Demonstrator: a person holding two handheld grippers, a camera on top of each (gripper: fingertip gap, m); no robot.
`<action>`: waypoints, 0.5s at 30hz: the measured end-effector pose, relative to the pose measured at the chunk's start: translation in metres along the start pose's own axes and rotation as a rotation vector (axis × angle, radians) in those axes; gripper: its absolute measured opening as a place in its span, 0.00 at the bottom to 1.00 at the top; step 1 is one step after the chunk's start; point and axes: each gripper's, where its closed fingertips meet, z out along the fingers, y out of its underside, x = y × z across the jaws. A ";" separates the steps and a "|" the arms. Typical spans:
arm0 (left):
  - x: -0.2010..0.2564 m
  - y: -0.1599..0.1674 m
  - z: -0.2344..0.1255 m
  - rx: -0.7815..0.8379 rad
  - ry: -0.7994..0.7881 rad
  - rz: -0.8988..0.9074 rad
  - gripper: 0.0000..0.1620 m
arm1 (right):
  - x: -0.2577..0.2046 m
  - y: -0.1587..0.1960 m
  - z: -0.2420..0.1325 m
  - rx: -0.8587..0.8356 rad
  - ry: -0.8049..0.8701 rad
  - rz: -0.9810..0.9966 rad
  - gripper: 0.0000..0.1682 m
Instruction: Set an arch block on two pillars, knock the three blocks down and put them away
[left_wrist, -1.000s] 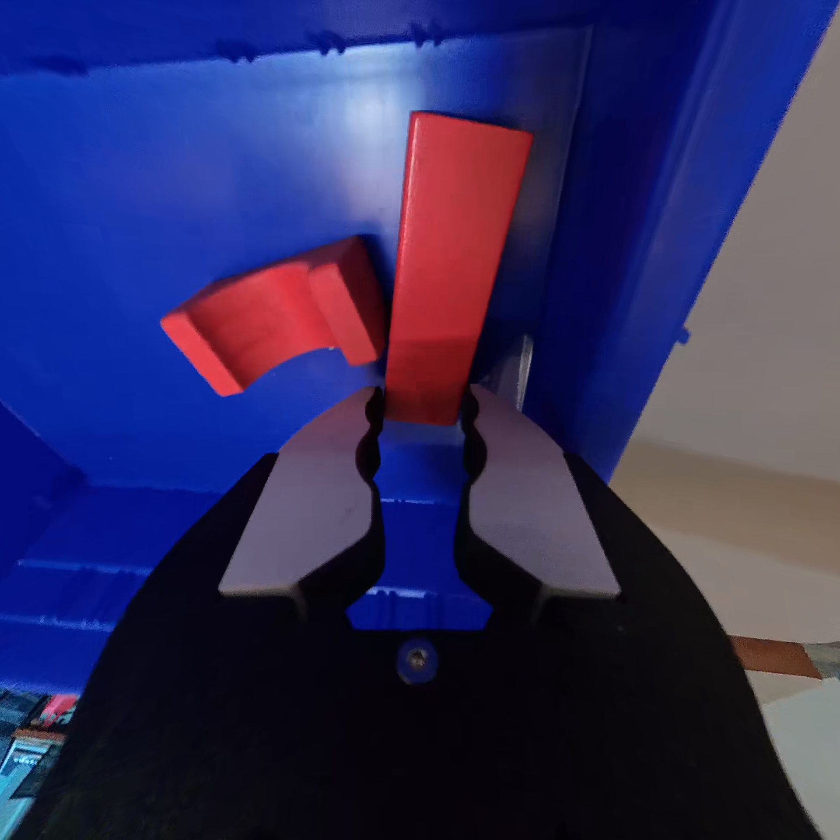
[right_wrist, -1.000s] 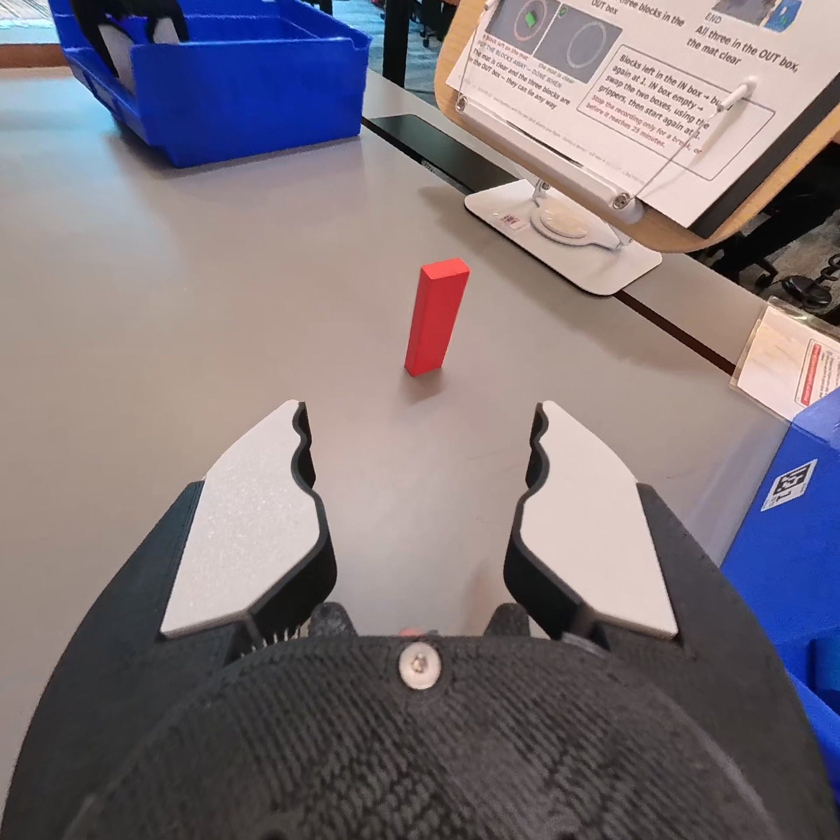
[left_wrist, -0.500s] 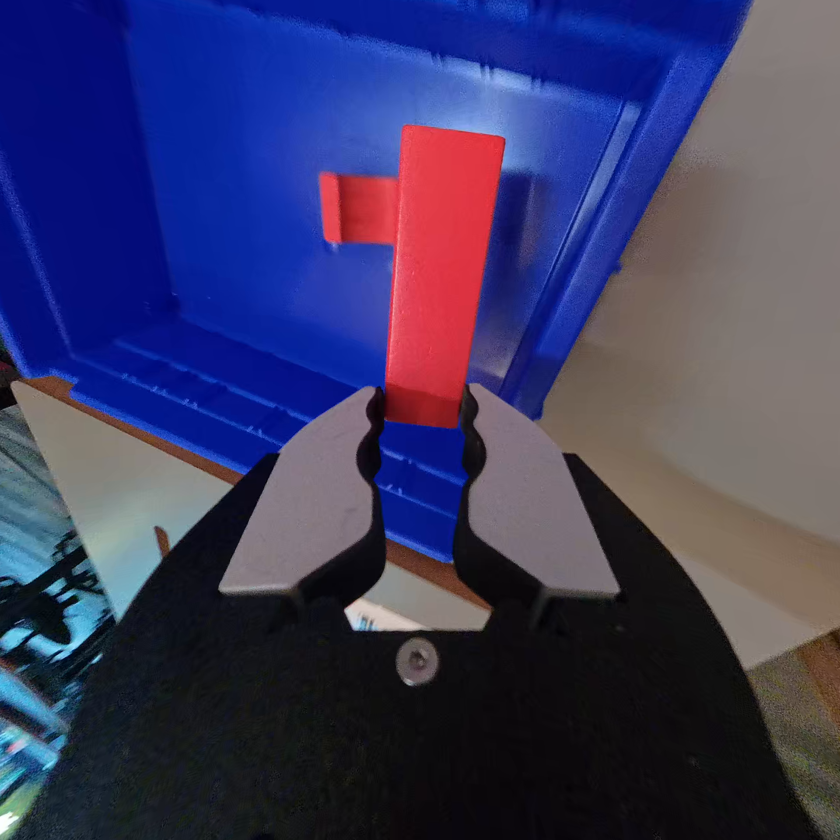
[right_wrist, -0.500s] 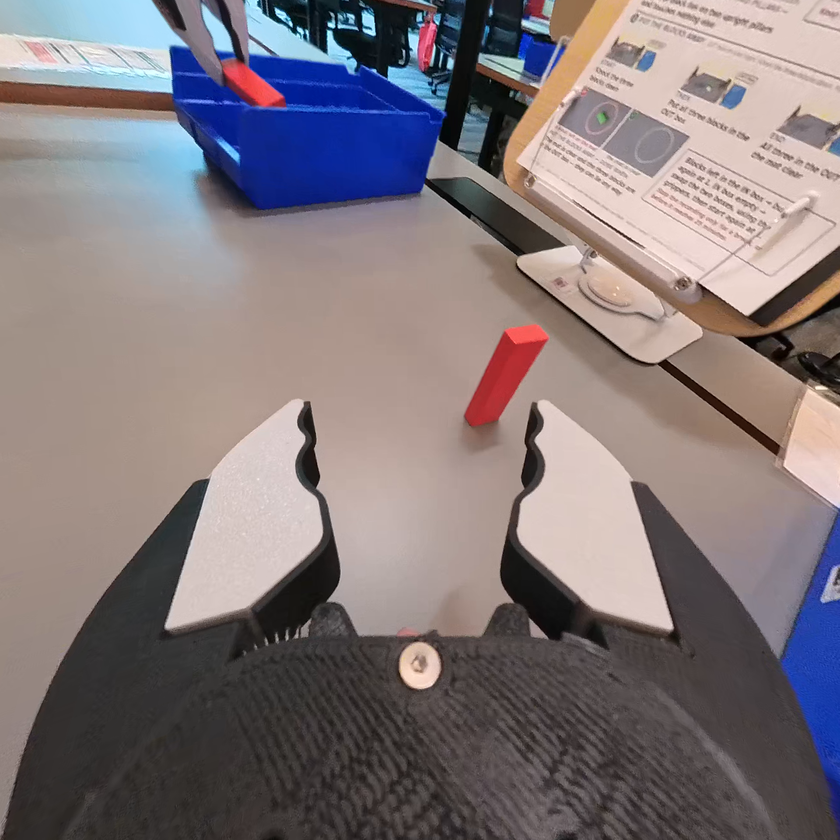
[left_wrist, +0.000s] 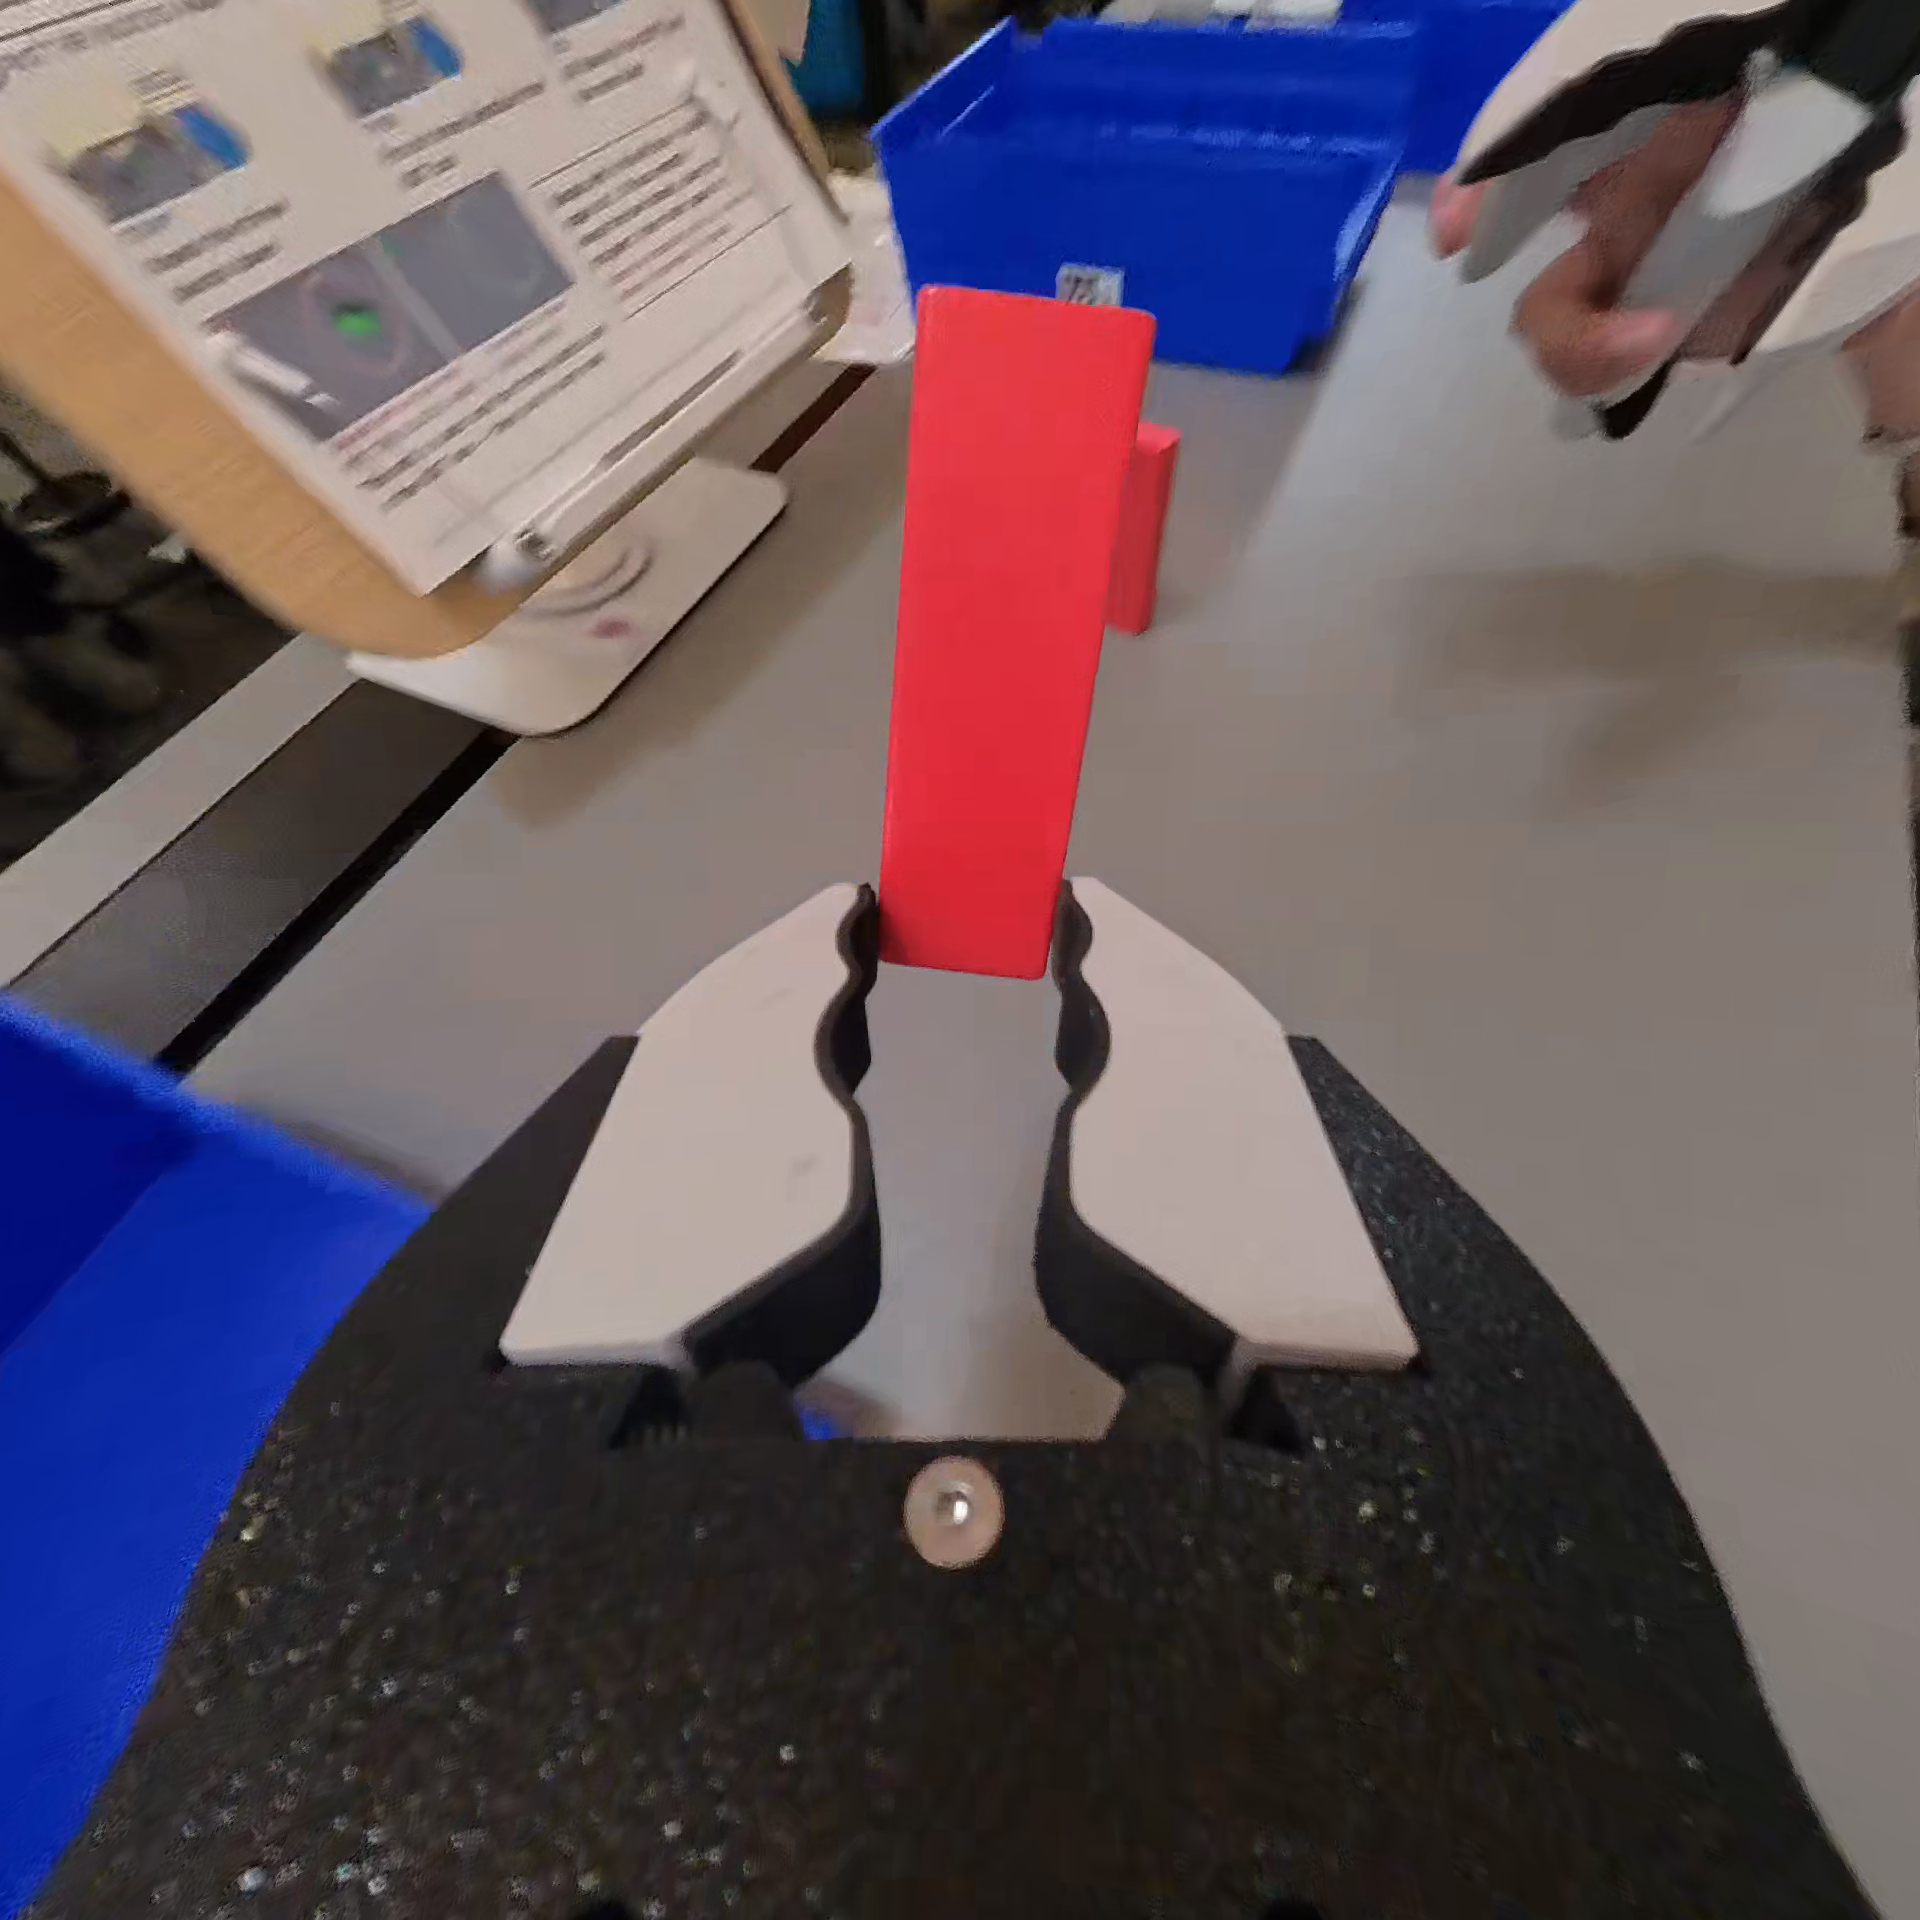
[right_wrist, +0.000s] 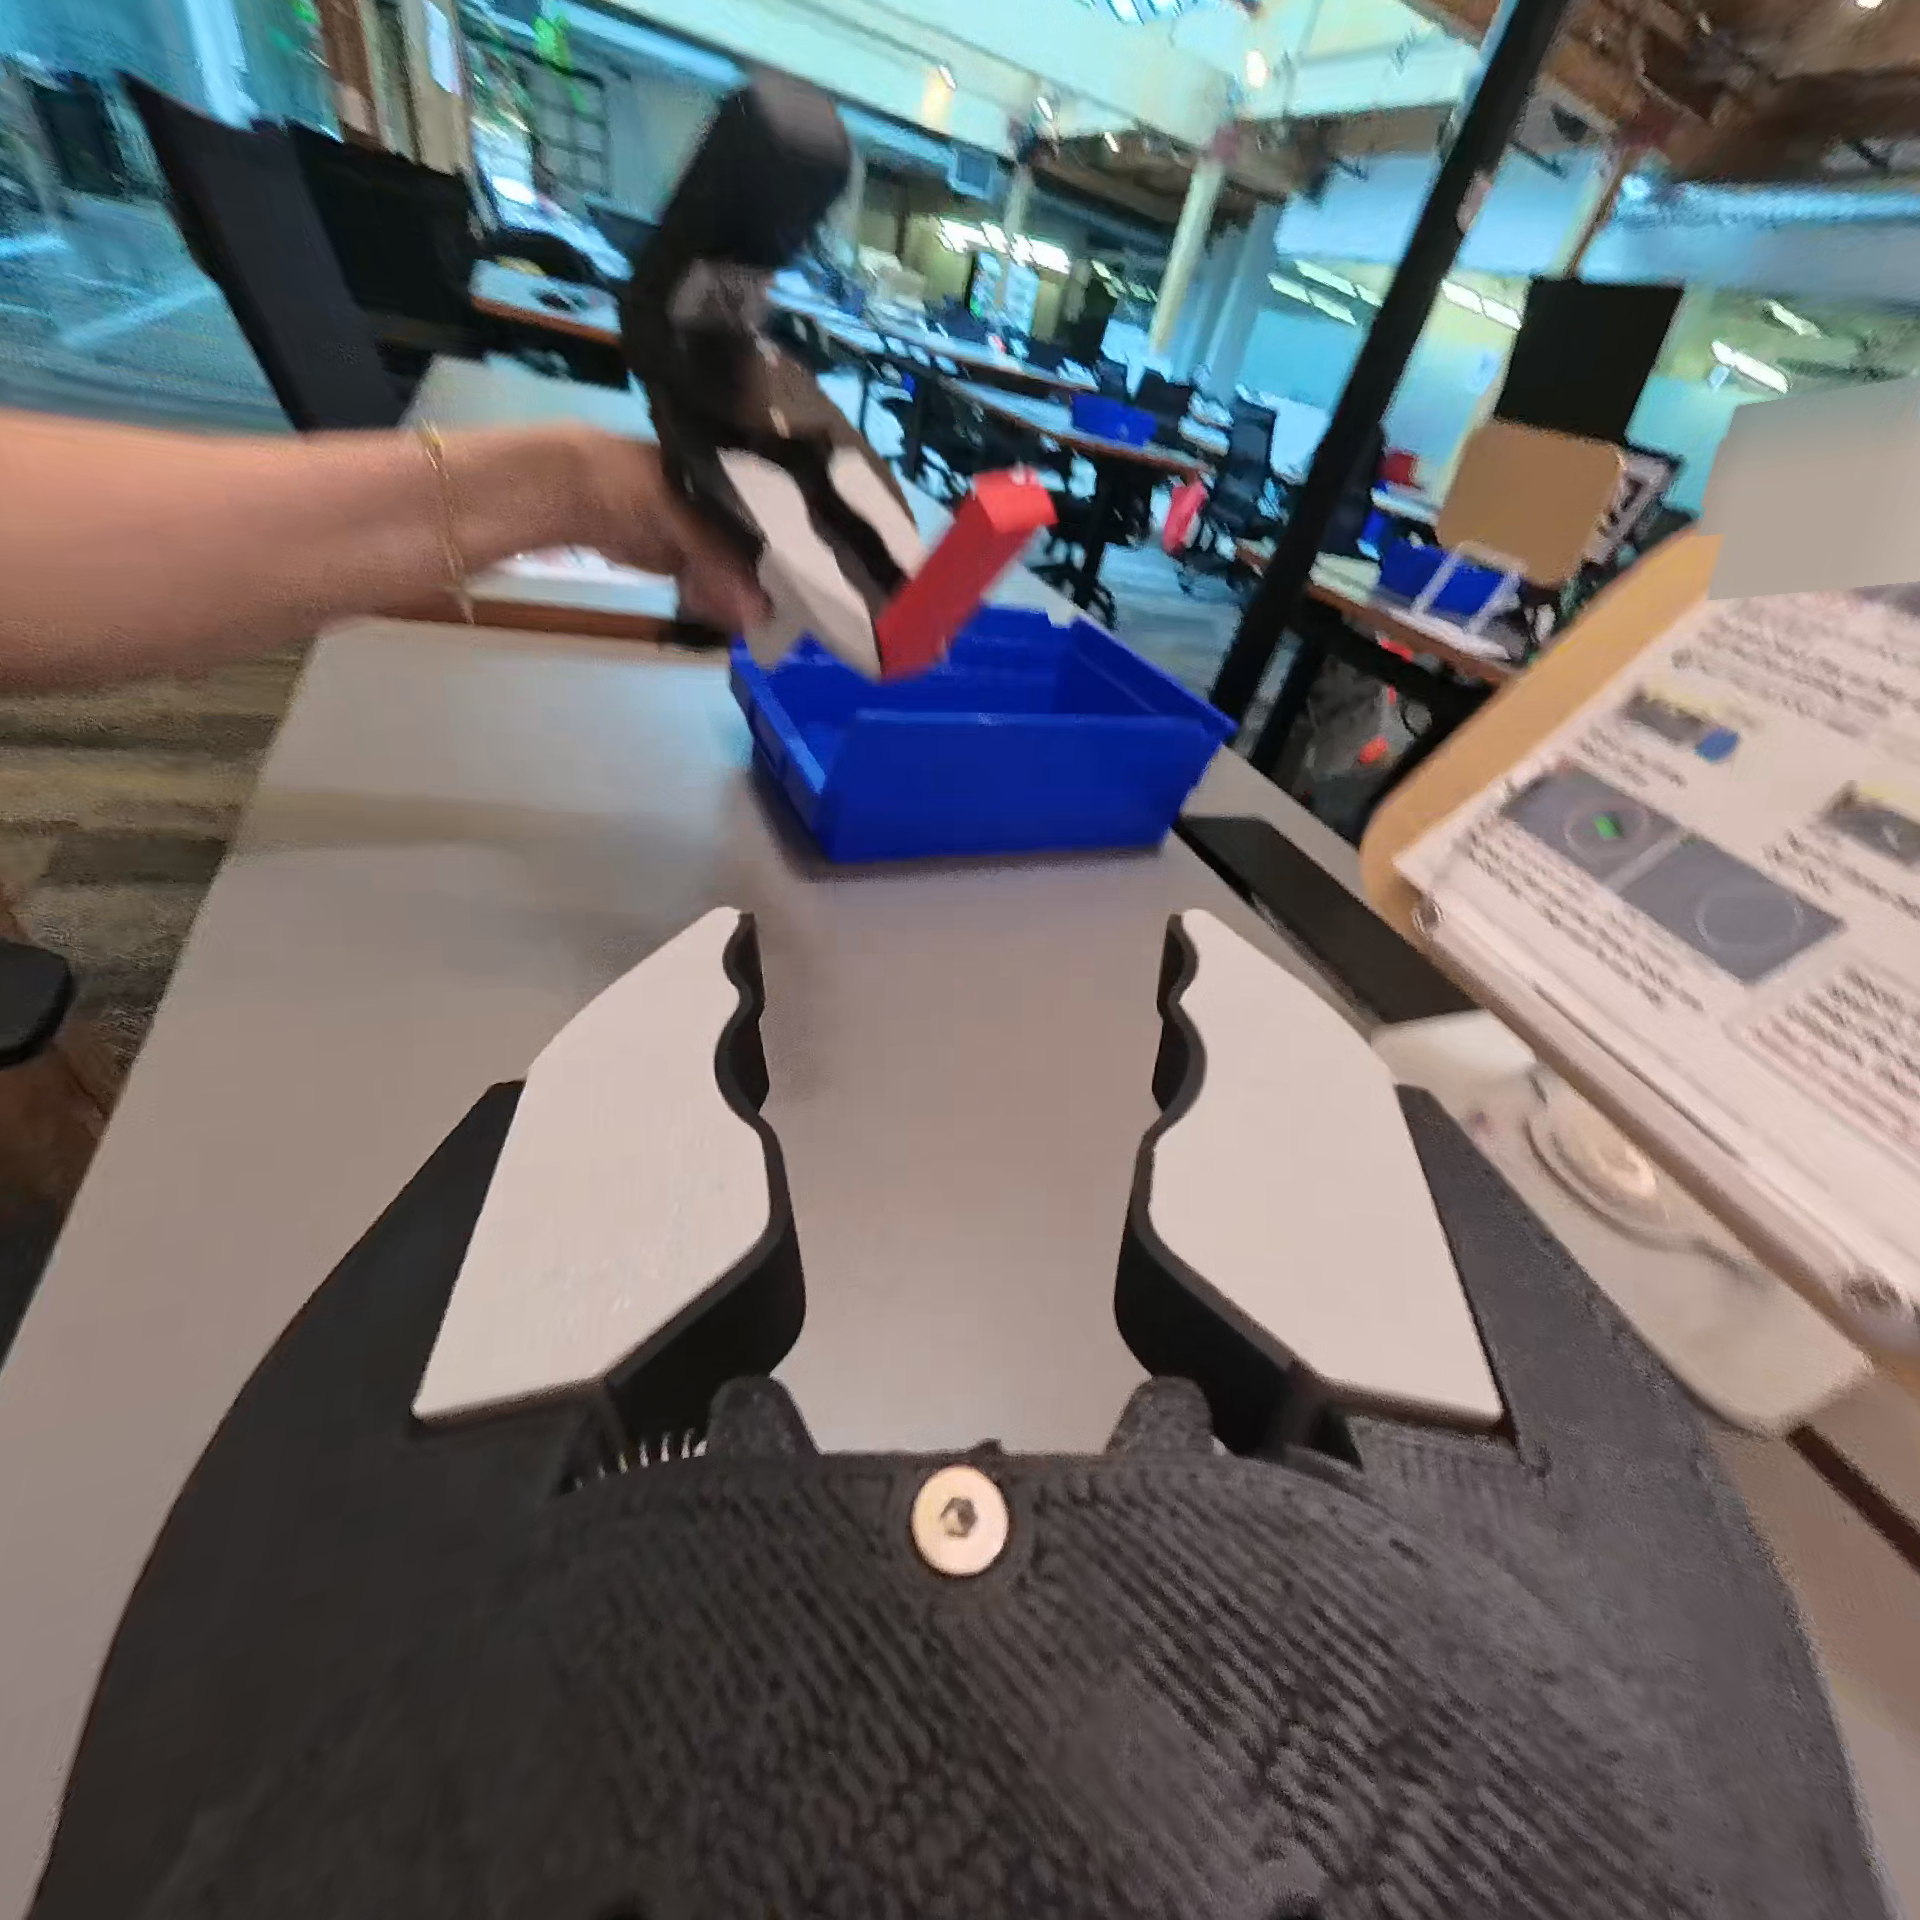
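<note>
My left gripper (left_wrist: 961, 920) is shut on the lower end of a long red block (left_wrist: 1008, 623) and holds it in the air over the grey table (left_wrist: 1455, 935). A second red block (left_wrist: 1143, 530) stands upright on the table behind it, partly hidden. In the right wrist view the left gripper (right_wrist: 831, 561) holds the red block (right_wrist: 956, 582) tilted above a blue bin (right_wrist: 987, 769). My right gripper (right_wrist: 956, 956) is open and empty above the table. It also shows at the top right of the left wrist view (left_wrist: 1475, 208), held by a hand.
A tilted wooden stand with printed sheets (left_wrist: 416, 260) sits on a white base at the table's far edge; it also shows in the right wrist view (right_wrist: 1683, 914). Another blue bin (left_wrist: 1143, 177) lies beyond the standing block. A person's forearm (right_wrist: 260, 530) reaches in from the left. My right fingertips sit around 20 cm from my left ones.
My left gripper has lifted the red block out of the blue bin and swung to face the table. My right gripper has turned away from the standing block towards that bin, still open.
</note>
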 end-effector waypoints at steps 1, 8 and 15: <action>0.010 -0.003 0.011 0.028 0.022 -0.004 0.20 | -0.002 -0.011 0.007 0.034 -0.031 -0.009 0.44; 0.062 -0.007 0.065 0.038 0.153 0.023 0.20 | 0.005 -0.025 0.048 0.024 -0.126 -0.092 0.43; 0.084 -0.005 0.075 -0.109 0.227 0.138 0.20 | -0.003 -0.008 0.054 -0.072 -0.238 -0.160 0.35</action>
